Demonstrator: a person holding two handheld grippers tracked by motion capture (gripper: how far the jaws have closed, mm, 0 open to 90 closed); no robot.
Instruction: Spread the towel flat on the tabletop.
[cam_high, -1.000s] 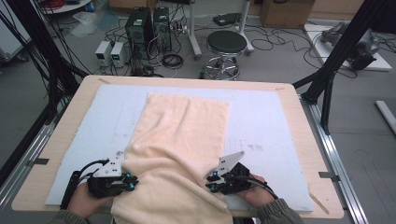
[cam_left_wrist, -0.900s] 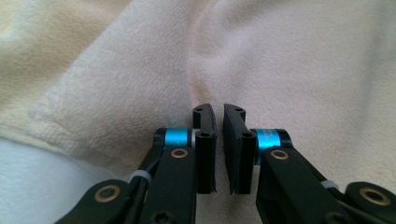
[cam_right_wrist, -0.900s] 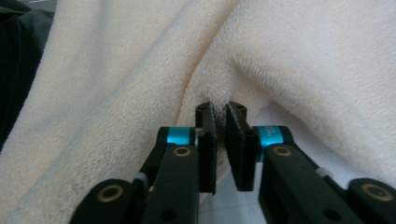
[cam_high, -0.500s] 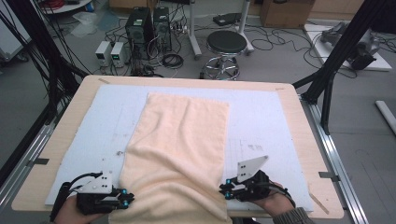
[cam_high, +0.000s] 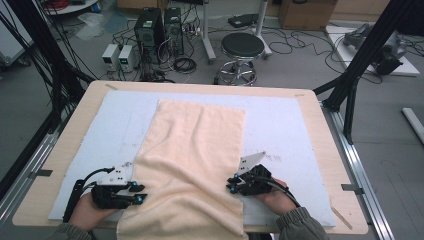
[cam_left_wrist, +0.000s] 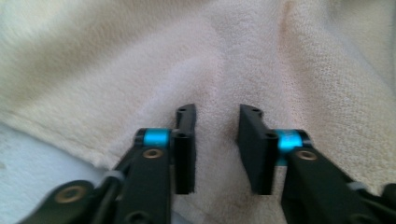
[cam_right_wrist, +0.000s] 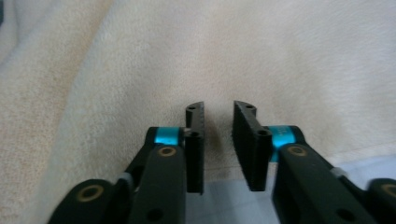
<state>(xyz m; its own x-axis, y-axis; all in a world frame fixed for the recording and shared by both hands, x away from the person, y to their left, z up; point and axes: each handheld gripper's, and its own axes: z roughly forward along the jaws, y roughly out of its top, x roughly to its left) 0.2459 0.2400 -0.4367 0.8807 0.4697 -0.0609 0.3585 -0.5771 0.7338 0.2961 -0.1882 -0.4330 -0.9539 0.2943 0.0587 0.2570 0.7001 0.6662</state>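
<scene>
Jaws of my left claw (cam_left_wrist: 215, 149) stand a little apart and have just been opening; towel (cam_left_wrist: 196, 60) lies under and ahead of them, a soft ridge rising in the gap, but the pads do not press on it. My right claw (cam_right_wrist: 218, 144) has a narrower gap and has just been closing, its tips over the towel's edge where cream cloth meets the pale blue mat (cam_right_wrist: 224, 200) just behind them; here too I see nothing pinched. From above, the left claw (cam_high: 134, 192) sits at the towel's (cam_high: 195, 150) near left edge and the right claw (cam_high: 234, 183) at its near right edge, the cloth stretching away from both across the mat (cam_high: 280, 125), its near end hanging over the front of the table (cam_high: 65, 165). I judge it light, limp terry: it will bunch, sag between my two grips and drag on the mat rather than slide cleanly, with no risk of breakage. Thick pile gives good bite, though a single layer could slip from a shallow pinch. I would take it right at the side hems, deep between the pads, matching both sides so it lifts evenly.
</scene>
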